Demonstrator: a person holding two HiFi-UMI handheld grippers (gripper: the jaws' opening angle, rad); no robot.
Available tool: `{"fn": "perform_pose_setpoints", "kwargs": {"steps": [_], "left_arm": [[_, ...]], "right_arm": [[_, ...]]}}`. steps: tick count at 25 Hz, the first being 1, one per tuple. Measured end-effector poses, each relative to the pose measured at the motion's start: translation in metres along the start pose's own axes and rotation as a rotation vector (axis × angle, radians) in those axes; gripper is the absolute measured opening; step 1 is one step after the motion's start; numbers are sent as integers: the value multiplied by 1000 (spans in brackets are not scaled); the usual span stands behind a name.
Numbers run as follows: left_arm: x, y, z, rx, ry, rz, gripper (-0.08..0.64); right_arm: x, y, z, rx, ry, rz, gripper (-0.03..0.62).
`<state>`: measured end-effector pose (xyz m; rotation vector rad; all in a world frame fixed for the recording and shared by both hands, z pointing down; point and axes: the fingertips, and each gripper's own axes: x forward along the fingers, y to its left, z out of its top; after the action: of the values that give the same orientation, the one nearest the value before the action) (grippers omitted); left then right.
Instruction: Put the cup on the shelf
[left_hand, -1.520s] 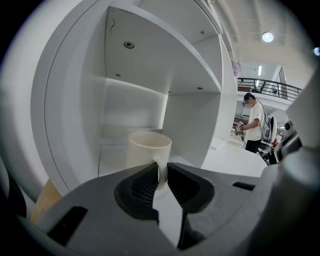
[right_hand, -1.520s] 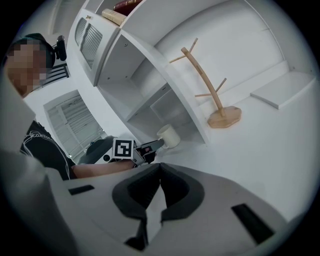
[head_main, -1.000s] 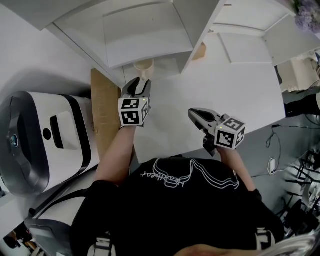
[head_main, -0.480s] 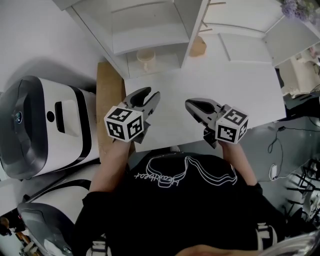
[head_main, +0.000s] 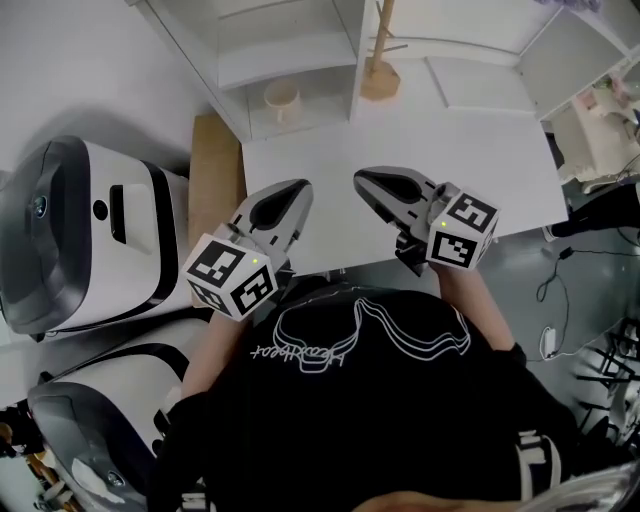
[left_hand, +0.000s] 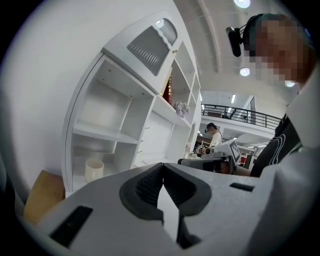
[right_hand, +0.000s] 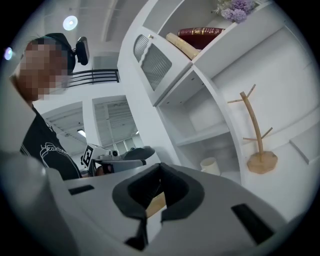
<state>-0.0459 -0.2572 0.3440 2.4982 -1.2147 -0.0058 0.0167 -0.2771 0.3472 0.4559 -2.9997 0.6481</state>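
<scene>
Pretty much done, I reckon: the cup (head_main: 281, 97) was sitting in the bottom left compartment of the shelf (head_main: 300, 60), up at the far left corner of the bench (head_main: 480, 150), left of the wooden peg stand (head_main: 378, 75). It stood upright, mouth up, long axis vertical; I couldn't tell which way its handle faced. My left tool (head_main: 298, 188) was closing right down on nothing, and my right tool (head_main: 366, 181) was closed and empty too. Both hung over the near edge, well apart from the cup. Nothing obvious left to do.
</scene>
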Motion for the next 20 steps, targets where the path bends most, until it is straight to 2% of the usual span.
{"fn": "perform_pose_setpoints", "kwargs": {"steps": [7,11,20], "left_arm": [[-10,-12,-10,16,-21,35,3],[-8,-14,-11,28,-20,41,3],[-1,-14,-21,39,5,41,5]], "right_arm": [[-3,17,-13,-71,26,24,-2],[-5,15,-15,-31,22,25,-2],[-4,8,-22,-9,36,19,-2]]}}
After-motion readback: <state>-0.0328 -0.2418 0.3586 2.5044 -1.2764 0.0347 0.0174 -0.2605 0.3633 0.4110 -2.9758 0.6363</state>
